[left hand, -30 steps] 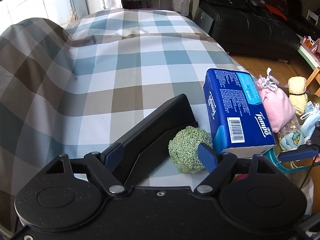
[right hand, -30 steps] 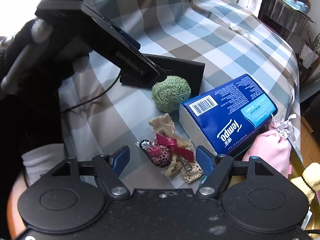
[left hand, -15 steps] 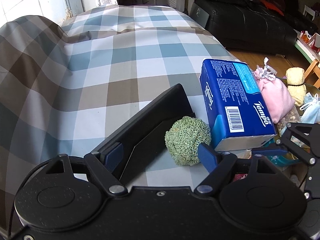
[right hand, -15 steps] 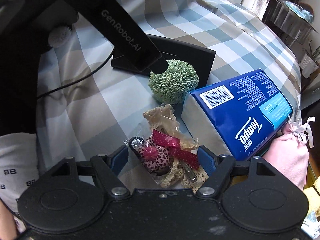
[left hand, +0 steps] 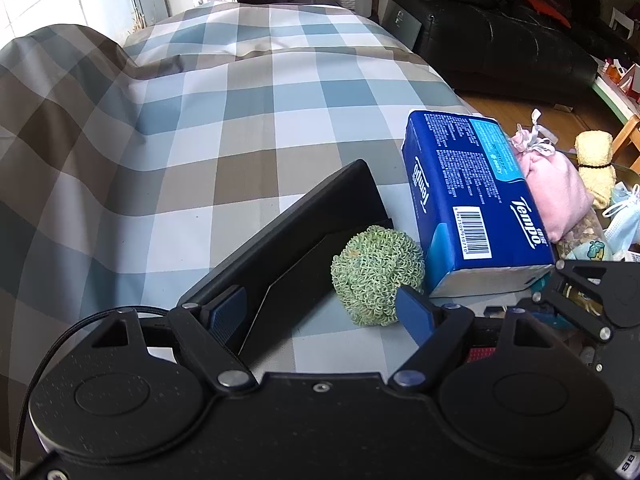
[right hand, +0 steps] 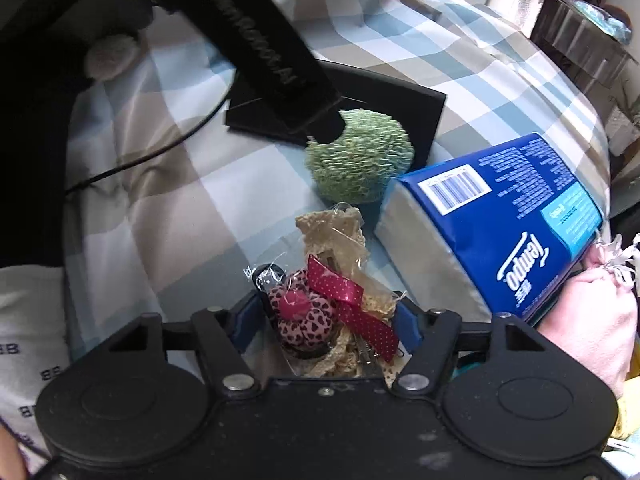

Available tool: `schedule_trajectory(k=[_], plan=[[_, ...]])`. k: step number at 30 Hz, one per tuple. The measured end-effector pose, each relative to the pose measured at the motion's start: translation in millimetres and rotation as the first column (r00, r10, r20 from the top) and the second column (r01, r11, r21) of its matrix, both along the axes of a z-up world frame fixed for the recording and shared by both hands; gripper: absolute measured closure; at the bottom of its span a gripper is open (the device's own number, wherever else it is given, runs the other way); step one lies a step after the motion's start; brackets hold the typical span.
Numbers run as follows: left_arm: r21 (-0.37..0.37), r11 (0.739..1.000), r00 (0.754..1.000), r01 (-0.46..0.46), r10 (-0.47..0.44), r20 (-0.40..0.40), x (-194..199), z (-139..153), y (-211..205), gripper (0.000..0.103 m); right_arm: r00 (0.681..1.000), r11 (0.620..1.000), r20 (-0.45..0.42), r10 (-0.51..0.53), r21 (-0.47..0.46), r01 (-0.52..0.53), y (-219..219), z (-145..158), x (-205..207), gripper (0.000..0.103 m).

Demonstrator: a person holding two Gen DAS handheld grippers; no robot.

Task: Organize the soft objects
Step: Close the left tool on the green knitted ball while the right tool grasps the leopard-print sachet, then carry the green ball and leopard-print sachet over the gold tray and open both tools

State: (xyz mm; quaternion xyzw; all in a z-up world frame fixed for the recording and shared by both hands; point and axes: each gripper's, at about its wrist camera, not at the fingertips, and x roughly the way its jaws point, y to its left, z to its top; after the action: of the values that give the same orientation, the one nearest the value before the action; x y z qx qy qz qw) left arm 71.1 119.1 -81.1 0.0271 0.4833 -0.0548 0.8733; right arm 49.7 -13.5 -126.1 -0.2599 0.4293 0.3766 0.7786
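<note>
Your right gripper (right hand: 326, 320) has come down over the cellophane-wrapped hair accessory (right hand: 316, 312), and its jaws have just been closing around it: the blue pads (right hand: 406, 326) now sit at either side of the packet, at or just short of the crinkly wrap, though you cannot tell from here whether they are truly pressing yet. That packet is the thing in hand. It lies on the checked bedspread (left hand: 240, 128), near the front of the cluster, and is a lumpy mix of a puffy pink heart-print fabric button, a dotted red ribbon and beige lace under clear film. It will likely crush and slip, so a grip low across its thickest part looks sensible. Your left gripper (left hand: 326, 312) hangs with its jaws spread and nothing between them, one fingertip just beside the green knitted ball (left hand: 378, 276), a round, loopy, springy thing that rests against the black folding stand (left hand: 304, 232). It seems parked there, ready for that ball. To the side, the blue Tempo tissue pack (left hand: 472, 200) stands tilted, glossy and squashy, propped against the pink drawstring pouch (left hand: 556, 188), with a yellow plush toy (left hand: 596, 164) beyond.
</note>
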Motion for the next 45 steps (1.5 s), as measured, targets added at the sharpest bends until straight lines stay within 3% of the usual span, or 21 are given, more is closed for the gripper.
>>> schedule_trajectory(k=[9,17,22,27,34,45], plan=[[-0.024,0.999,0.999,-0.037,0.037,-0.008,6.1,6.4,3.3,0.025,0.999,0.993,-0.018,0.040,0.115,-0.037,-18.8,32.4,-15.5,0.039],[-0.018,0.999,0.999,-0.034,0.034,-0.020,13.7,6.4,-15.0,0.025,0.998,0.969,-0.005,-0.063,0.238,0.063,-60.6,67.5,-5.7,0.038],[-0.075,0.992,0.993,-0.099,0.094,-0.075,24.3,1.7,-19.2,0.026,0.977,0.913,-0.007,-0.215,0.354,0.204,-96.5,86.2,-2.7,0.038],[-0.154,0.963,0.967,-0.222,0.196,-0.165,40.8,-6.1,-17.0,0.026,0.916,0.815,-0.030,-0.400,0.445,0.371,-127.5,92.4,0.9,0.038],[-0.135,0.939,0.938,-0.315,0.286,-0.197,54.1,-11.9,-22.2,0.026,0.838,0.718,-0.012,-0.546,0.510,0.474,-154.0,103.3,-0.8,0.038],[-0.101,0.902,0.894,-0.421,0.393,-0.213,59.1,-19.3,-29.7,0.027,0.797,0.663,-0.015,-0.604,0.545,0.512,-169.2,105.6,-5.6,0.037]])
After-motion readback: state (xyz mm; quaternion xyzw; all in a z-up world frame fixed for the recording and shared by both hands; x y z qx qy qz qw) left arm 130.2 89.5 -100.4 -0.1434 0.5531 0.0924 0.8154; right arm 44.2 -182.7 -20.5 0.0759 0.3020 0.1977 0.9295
